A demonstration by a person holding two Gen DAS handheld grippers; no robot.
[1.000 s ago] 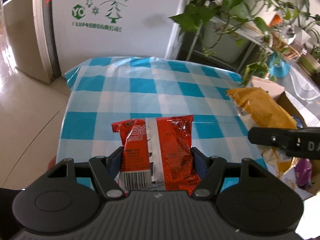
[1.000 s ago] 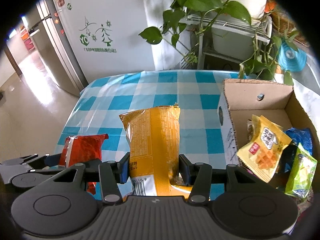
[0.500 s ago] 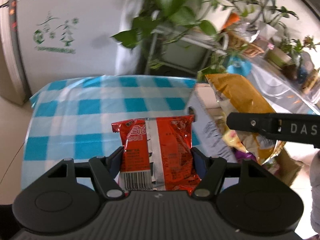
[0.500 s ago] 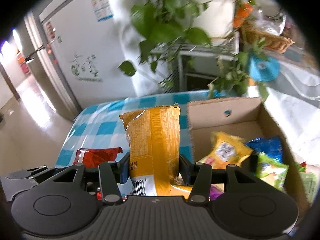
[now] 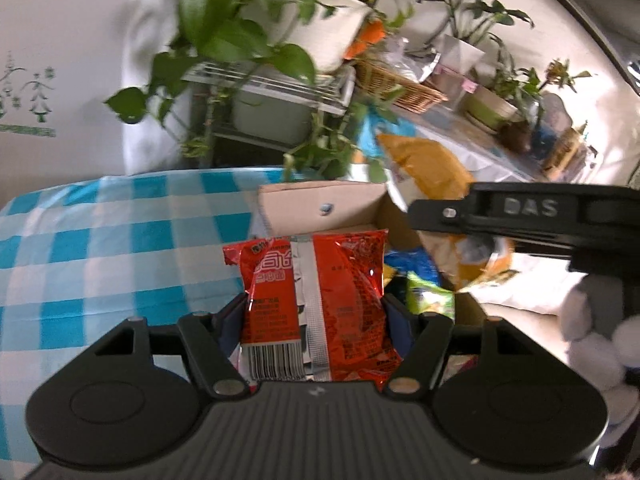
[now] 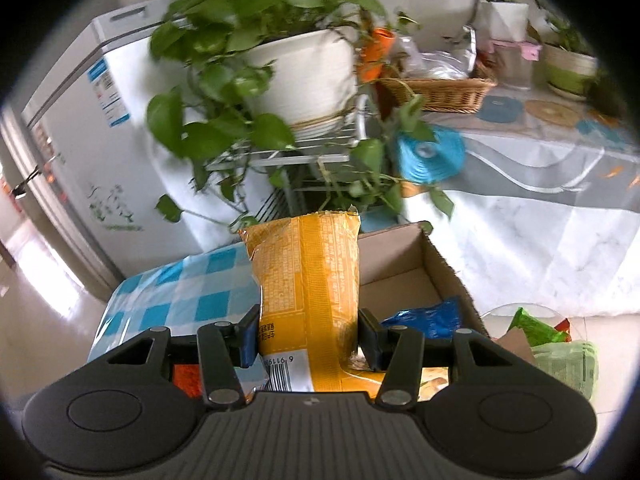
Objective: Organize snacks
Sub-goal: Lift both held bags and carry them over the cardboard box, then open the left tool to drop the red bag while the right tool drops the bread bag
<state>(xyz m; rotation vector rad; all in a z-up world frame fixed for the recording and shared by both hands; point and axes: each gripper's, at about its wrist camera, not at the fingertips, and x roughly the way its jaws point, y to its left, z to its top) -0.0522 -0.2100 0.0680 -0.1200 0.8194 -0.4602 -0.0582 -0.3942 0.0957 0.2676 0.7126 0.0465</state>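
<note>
Left wrist view: the left gripper pinched a red snack bag above the cardboard box. The right gripper pinched a yellow snack bag over the box too.

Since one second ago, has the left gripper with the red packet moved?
Yes. The left gripper, shut on the red snack packet, has moved from above the checked tablecloth toward the cardboard box, now right behind the packet.

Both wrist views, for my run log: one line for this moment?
left tool: holds red packet | right tool: holds yellow bag | cardboard box: open
</note>
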